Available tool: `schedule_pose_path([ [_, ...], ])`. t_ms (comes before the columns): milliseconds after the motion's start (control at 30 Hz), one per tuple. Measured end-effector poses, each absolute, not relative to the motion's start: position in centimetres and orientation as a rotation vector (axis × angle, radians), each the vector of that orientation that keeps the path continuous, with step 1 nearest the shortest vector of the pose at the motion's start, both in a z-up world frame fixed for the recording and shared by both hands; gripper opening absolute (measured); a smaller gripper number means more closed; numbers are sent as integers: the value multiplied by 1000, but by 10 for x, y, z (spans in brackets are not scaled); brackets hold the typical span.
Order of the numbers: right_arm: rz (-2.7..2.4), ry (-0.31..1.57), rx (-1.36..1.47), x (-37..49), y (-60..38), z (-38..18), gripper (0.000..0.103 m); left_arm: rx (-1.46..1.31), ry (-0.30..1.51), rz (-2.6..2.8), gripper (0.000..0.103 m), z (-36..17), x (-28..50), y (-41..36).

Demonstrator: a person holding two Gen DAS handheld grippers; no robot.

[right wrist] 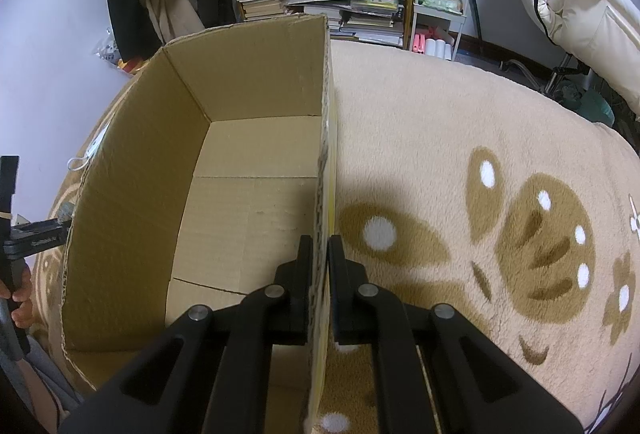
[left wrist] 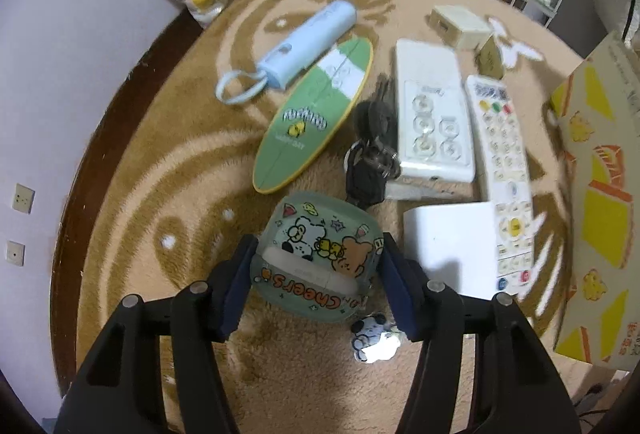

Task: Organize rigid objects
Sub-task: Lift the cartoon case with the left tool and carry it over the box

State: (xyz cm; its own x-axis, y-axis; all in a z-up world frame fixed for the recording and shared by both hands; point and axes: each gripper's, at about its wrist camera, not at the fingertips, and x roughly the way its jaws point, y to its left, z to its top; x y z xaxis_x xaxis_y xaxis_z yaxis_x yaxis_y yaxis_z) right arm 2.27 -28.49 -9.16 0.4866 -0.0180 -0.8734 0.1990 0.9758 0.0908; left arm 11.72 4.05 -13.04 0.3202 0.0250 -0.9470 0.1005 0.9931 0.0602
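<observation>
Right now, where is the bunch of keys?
In the left wrist view the keys lie mid-frame on the rug, between the green surfboard-shaped board on their left and the white power strip on their right.

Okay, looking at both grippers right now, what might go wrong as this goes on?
The left gripper straddles the cartoon case, whose dangling charm could snag on the fluffy blanket when lifted.

The case is rounded, so it may slip from the pads.

The right gripper pinches only the thin wall of the cardboard box; the box could tilt or the wall bend if pulled.
</observation>
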Motion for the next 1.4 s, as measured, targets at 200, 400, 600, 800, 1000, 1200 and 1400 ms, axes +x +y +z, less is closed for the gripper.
schedule_pose_path([
  [200,-132,1059,183,22,-283,-92,8,157,1128,-67,58,-93,106,34],
  [400,-127,1062,171,20,-283,-91,7,203,1006,-111,58,-54,94,15],
  [600,-128,1062,173,19,-282,-91,7,212,891,-170,58,-15,80,-5],
  [800,-129,1067,171,18,-283,-90,7,197,798,-247,58,21,71,-31],
  [1000,-122,1073,153,17,-279,-90,7,233,742,-331,58,37,57,-70],
  [1200,-121,1074,147,18,-278,-89,7,191,747,-442,58,34,35,-105],
  [1400,-120,1074,149,18,-277,-90,7,218,783,-527,59,16,24,-134],
])
